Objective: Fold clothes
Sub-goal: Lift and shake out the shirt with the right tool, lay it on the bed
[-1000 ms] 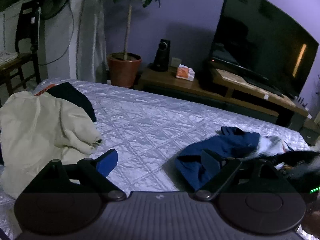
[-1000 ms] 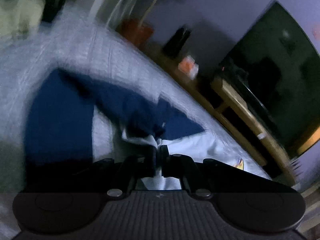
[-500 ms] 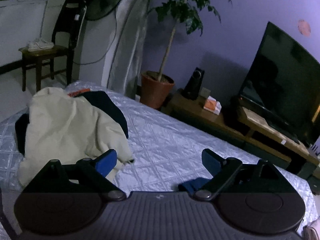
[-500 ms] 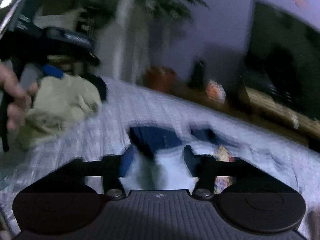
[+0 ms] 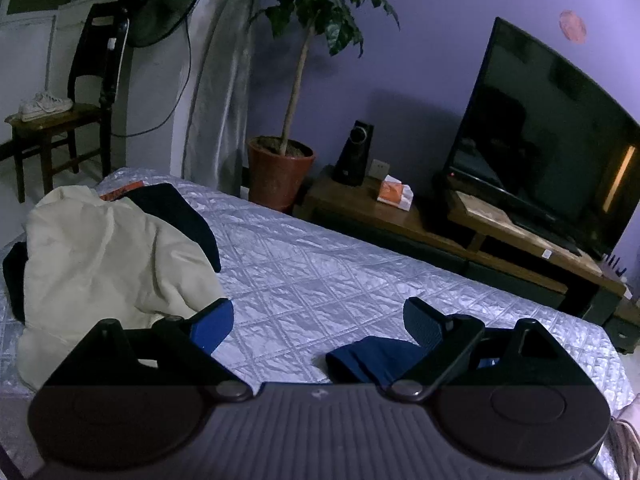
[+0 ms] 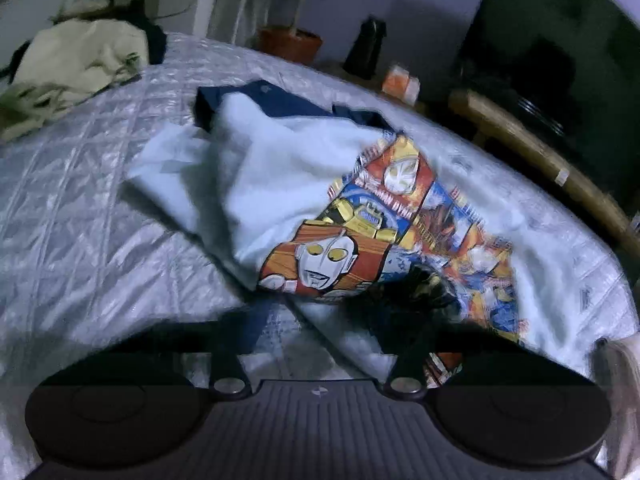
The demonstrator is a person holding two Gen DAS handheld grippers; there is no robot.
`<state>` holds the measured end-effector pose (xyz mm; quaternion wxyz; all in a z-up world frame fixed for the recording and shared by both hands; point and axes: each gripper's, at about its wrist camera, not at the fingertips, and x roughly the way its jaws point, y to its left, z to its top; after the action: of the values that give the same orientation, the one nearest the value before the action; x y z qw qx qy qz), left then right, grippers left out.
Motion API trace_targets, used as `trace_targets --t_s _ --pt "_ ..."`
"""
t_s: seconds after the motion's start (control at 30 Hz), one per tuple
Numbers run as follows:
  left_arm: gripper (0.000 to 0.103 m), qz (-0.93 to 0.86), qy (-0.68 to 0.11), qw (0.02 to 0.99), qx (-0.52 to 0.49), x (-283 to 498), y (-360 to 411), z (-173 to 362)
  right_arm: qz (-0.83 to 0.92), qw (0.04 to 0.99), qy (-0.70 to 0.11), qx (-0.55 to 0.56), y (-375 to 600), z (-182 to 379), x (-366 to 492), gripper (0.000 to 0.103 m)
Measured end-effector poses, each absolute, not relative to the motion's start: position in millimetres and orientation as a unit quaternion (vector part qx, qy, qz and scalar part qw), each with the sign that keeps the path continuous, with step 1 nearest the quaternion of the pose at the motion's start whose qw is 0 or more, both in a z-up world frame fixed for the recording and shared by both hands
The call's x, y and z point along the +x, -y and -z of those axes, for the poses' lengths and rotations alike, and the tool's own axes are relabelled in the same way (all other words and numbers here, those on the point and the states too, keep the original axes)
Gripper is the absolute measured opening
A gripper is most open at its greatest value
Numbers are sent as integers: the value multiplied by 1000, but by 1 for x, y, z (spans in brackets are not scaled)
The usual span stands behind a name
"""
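Covering most of both views, the quilted silver bedspread [image 5: 320, 280] lies under everything you are working on. Beyond its far edge stands the television [image 5: 544, 140] on a low wooden stand [image 5: 400, 216], with a potted tree [image 5: 280, 168], a speaker [image 5: 356, 152] and an orange tissue pack [image 5: 394, 192] just beside it. A fan [image 5: 160, 0] and a dark chair [image 5: 52, 128] carrying a pair of sneakers [image 5: 44, 104] stand at the far left.

On the left end of the bed you have a heap: a cream garment [image 5: 104, 264] lying over a dark garment [image 5: 176, 212].

Your task piece, the white T-shirt [image 6: 280, 168] with navy sleeves and a bright cartoon print [image 6: 380, 240], lies crumpled on the bedspread directly ahead of your right gripper [image 6: 332, 320], its lower hem reaching down between the fingers. That view is blurred, but the jaws stand apart, nothing pinched between them. From the left wrist view only a navy sleeve [image 5: 372, 360] of it shows, near the right finger.

Your left gripper [image 5: 316, 324] hovers over the bed with its jaws spread wide and empty, one blue pad [image 5: 212, 324] near the cream garment's edge.
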<state>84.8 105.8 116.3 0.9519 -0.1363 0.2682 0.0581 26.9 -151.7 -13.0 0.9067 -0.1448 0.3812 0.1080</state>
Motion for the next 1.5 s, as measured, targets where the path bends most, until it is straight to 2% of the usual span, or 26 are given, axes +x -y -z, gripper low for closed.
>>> trace_targets --t_s 0.1,0.27,0.33,0.4,0.47,0.53,0.57,0.6,0.63,0.67,0.7,0.87,0.9,0.93,0.97,1.0,1.1,1.2,1.23,1.27,1.33,1.37,1.4,1.47,1.5 --pt "90 -57 -273 951 -133 86 -105 -115 -96 928 -342 -108 168 -15 28 4" --pt "91 -58 -269 951 -140 84 -107 -117 -115 974 -193 2 210 -88 -16 5" --pt "91 -58 -270 951 -140 84 -106 -117 -110 976 -187 26 224 -93 -24 7" --pt "91 -57 -271 951 -139 83 -106 -117 -73 975 -208 18 232 -89 -25 19" --pt "91 -56 -273 950 -139 83 -106 -116 -48 971 -234 8 237 -83 -27 21" --pt "91 -54 -274 950 -140 83 -107 -116 -58 960 -274 -7 234 -73 -28 50" --pt "91 -53 -275 950 -141 83 -107 -116 -62 954 -294 -14 233 -67 -29 77" --pt "91 -52 -277 949 -142 84 -108 -116 -67 947 -314 -22 231 -62 -30 86" --pt "91 -49 -279 948 -143 85 -108 -116 -72 939 -334 -29 230 -57 -30 84" --pt "91 -45 -283 947 -143 85 -107 -115 -76 932 -353 -36 229 -51 -31 74" --pt "91 -39 -286 947 -142 86 -106 -115 -81 923 -373 -43 227 -46 -32 71" --pt "91 -17 -288 949 -130 85 -97 -114 -103 875 -466 -79 221 -19 -35 71" --pt "92 -15 -288 949 -126 85 -95 -114 -107 864 -484 -87 219 -13 -36 67" --pt "92 -14 -289 949 -124 85 -94 -114 -112 852 -502 -94 218 -8 -36 55" --pt "92 -13 -291 949 -121 85 -92 -113 -113 846 -512 -100 216 -5 -36 2" --pt "92 -12 -292 949 -119 85 -90 -113 -115 845 -512 -102 213 -5 -35 6" --pt "92 -9 -294 949 -112 86 -87 -112 -175 842 -505 -69 196 -13 -38 6" --pt "92 -8 -294 949 -112 87 -85 -111 -300 838 -450 -69 155 -34 -63 7" --pt "92 -8 -294 949 -111 87 -85 -111 -320 833 -445 -80 143 -39 -68 10" --pt "92 -9 -295 949 -111 87 -85 -111 -335 823 -453 -79 136 -41 -68 23" --pt "92 -8 -297 948 -111 87 -85 -110 -359 824 -435 -49 146 -49 -73 24" --pt "92 -7 -297 949 -110 86 -85 -111 -357 837 -412 -41 156 -55 -77 31" --pt "92 -7 -296 949 -110 86 -85 -111 -334 854 -396 -38 169 -59 -78 55" --pt "92 -6 -295 949 -111 86 -85 -112 -235 886 -397 -53 199 -57 -70 82" --pt "92 -5 -295 949 -112 86 -85 -112 -197 890 -407 -67 211 -53 -64 75"
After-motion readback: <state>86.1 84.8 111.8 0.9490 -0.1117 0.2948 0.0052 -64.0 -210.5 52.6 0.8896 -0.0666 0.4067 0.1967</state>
